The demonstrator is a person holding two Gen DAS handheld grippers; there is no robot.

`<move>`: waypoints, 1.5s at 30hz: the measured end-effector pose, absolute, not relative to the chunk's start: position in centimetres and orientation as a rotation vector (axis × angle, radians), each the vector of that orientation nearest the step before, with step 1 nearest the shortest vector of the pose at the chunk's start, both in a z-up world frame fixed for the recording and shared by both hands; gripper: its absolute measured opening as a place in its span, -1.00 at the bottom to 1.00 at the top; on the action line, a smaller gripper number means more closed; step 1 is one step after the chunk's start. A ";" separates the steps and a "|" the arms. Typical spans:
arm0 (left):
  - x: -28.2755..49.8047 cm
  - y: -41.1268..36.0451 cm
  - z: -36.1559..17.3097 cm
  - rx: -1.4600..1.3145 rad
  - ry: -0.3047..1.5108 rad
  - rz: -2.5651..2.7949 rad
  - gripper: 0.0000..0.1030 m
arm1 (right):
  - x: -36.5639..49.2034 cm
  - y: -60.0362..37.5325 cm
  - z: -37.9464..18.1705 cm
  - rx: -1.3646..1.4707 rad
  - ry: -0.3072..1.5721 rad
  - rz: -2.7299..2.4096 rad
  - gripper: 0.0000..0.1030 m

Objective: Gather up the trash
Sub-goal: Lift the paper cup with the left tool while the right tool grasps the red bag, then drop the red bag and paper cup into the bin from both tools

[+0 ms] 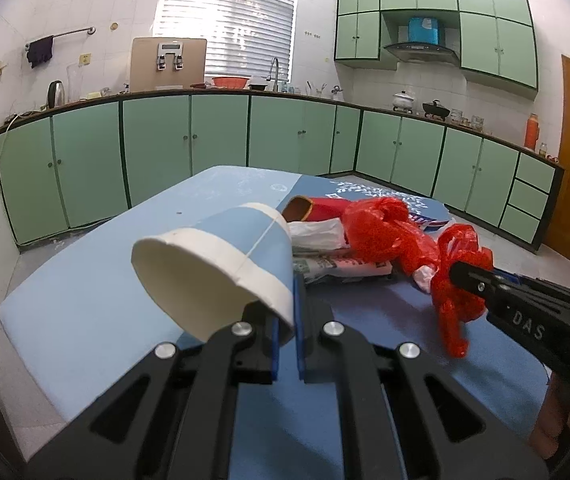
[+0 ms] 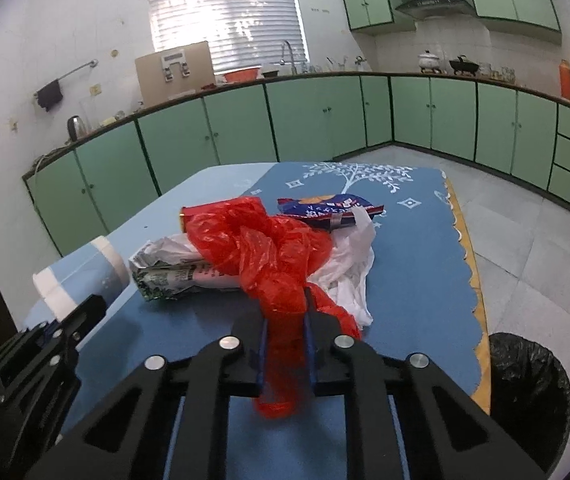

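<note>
Two jaws, two catches — paper cup and red bag.
Left gripper point(image 1: 285, 344) pinches the paper cup point(image 1: 213, 264) rim; right gripper point(image 2: 285, 344) is clenched on the red plastic bag point(image 2: 261, 248) — trash heaped on the blue tabletop point(image 2: 413, 264), black-lined bin point(image 2: 529, 392) beside it.

Cup point(image 1: 221, 256): pale blue with white rim bands, cream inside. Bag point(image 2: 269, 256): translucent red. Cloth point(image 2: 413, 264): blue, white tree motif at 12 o'clock, scalloped yellow border at 3 o'clock. Wrapper point(image 2: 325, 208): dark blue with red edge. Carton point(image 2: 173, 276): green and white print. Bin point(image 2: 529, 396), 4 o'clock: black liner. Cabinets point(image 2: 237, 128): mint green, dark trim.
</note>
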State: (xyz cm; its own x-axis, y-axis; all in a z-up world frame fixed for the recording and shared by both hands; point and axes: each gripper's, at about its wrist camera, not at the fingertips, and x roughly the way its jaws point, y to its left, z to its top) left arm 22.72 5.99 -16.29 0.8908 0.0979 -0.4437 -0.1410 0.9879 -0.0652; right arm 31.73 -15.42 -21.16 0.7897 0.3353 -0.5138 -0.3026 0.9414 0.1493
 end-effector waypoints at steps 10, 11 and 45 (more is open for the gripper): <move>21.0 2.7 -14.0 -0.081 0.408 0.035 -0.90 | 27.4 -20.8 -18.6 0.116 0.517 0.338 -0.74; 20.8 1.9 -13.8 -0.080 0.403 0.013 -0.90 | 26.9 -22.0 -18.4 0.132 0.514 0.325 -0.74; 26.4 -23.6 -20.8 -0.059 0.671 -0.530 -0.36 | 25.0 -47.6 -25.0 0.325 0.609 -0.121 -0.06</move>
State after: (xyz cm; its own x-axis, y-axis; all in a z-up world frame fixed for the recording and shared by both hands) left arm 26.36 -23.64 -20.80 0.6562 -0.4857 -0.5775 0.4484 0.8665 -0.2194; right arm 24.96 -47.57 -25.01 0.8152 -0.0168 -0.5789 0.2066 0.9423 0.2635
